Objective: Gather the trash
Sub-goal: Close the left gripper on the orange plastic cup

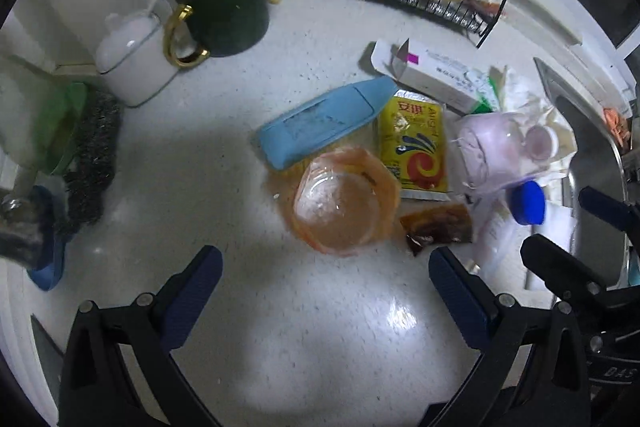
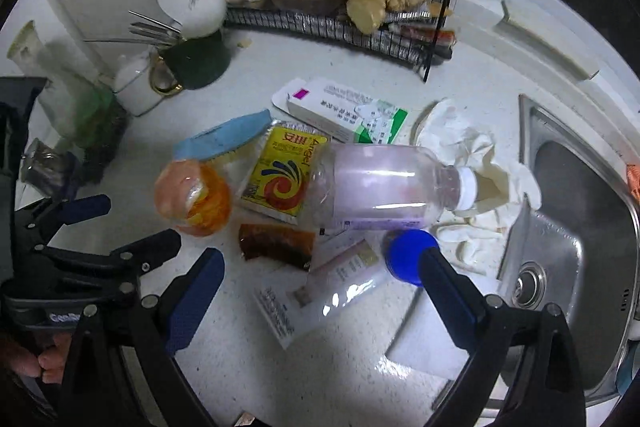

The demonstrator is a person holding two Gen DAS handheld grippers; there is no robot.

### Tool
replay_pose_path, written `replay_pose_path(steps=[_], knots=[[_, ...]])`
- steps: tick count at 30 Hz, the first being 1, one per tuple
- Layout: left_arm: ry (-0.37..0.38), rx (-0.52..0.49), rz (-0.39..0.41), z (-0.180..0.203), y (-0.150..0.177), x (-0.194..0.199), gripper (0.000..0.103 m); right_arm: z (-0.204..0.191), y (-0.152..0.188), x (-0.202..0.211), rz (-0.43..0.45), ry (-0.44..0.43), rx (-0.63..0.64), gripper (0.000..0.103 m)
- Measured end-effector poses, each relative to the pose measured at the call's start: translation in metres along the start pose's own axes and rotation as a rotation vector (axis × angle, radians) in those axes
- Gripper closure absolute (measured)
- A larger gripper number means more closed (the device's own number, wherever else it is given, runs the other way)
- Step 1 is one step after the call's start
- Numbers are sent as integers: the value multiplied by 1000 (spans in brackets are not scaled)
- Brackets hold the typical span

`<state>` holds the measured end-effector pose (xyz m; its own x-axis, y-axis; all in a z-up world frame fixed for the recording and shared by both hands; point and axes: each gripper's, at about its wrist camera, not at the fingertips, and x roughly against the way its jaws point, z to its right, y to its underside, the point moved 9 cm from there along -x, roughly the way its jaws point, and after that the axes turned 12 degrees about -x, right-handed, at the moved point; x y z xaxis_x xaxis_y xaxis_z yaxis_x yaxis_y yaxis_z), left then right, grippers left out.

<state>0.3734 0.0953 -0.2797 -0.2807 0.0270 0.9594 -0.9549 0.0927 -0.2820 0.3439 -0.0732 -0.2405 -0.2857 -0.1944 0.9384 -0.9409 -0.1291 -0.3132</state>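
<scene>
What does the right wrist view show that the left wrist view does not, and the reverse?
Only the right wrist view shows the sink drain, the white pouch lying in front of the right tool, and fingers of a hand. Only the left wrist view shows the left tool head on, wide open above bare counter, and the blue scrubber holder. Both show the orange cup, yellow sachet, plastic bottle, blue cap, brown packet and green mug.

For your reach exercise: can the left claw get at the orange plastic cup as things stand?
Probably yes: the left claw is open with the orange cup straight ahead, and bare counter lies between them.
</scene>
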Motion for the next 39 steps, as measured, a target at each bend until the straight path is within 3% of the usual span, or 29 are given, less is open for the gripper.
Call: replay_pose_path(steps=[6, 9, 11, 12, 15, 19, 25, 34, 39], knots=[[26, 19, -43, -9, -6, -29, 7, 2, -7, -17, -43, 25, -12, 6], [48, 27, -53, -11, -6, -37, 21, -1, -9, -22, -57, 29, -19, 6], [76, 39, -46, -9, -6, -37, 42, -3, -9, -21, -60, 29, -21, 5], [82, 38, -43, -8, -7, -36, 44, -4, -8, -21, -61, 30, -20, 5], [62, 16, -44, -5, -6, -32, 45, -2, -9, -24, -70, 29, -28, 5], [93, 17, -27, -2, 1, -19, 45, -8, -10, -19, -63, 20, -12, 6], [66, 101, 16, -29, 13, 7, 45, -37, -17, -13, -40, -25, 101, 6], [-2, 254, 45, -89, 31, 14, 45, -106, -47, -27, -6, -50, 468, 6], [-8, 251, 39, -99, 30, 15, 45, -134, -54, -53, -49, -91, 636, 6]])
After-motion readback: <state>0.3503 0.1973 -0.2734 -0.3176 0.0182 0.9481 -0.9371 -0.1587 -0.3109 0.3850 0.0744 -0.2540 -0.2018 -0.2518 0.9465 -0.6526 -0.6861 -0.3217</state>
